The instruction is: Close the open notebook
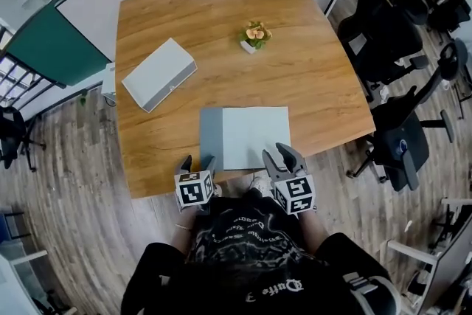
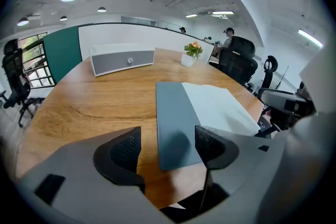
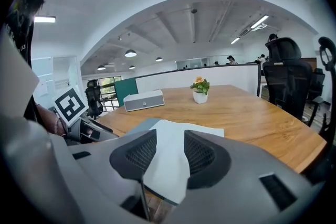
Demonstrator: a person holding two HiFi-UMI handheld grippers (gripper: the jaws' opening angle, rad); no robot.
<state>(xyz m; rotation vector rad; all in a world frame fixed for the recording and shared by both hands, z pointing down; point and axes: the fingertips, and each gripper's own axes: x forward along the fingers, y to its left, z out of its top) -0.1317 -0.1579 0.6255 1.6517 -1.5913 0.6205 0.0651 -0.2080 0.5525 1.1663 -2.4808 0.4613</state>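
Head view: notebook [image 1: 245,138] is seen lying open and flat at the near edge of the counter [image 1: 221,18], directly before the person. A grey cover [image 1: 211,138] is exposed on its left, a white page [image 1: 256,136] on its right. Task is judged barely begun: nothing is folded over, and the whole closing fold is left to do. Left gripper [image 1: 197,161] is held at the notebook's near left corner, right gripper [image 1: 280,156] at its near right corner. Further out, a grey box [image 1: 158,74] is noted toward the left of the counter and a small flower pot [image 1: 255,35] beyond the notebook, both well apart from it. Office chairs [image 1: 383,26] are ranged off the right side.

Left gripper view: jaws are shown well apart and empty, with the cover's near corner visible below the gap, untouched. This is not readable from the head view.

Right gripper view: jaws are shown partly apart, with the page's near corner framed between them. No pinch on it is made out, so this gripper is recorded as not clamped.

Only the head view gives the notebook's full outline.
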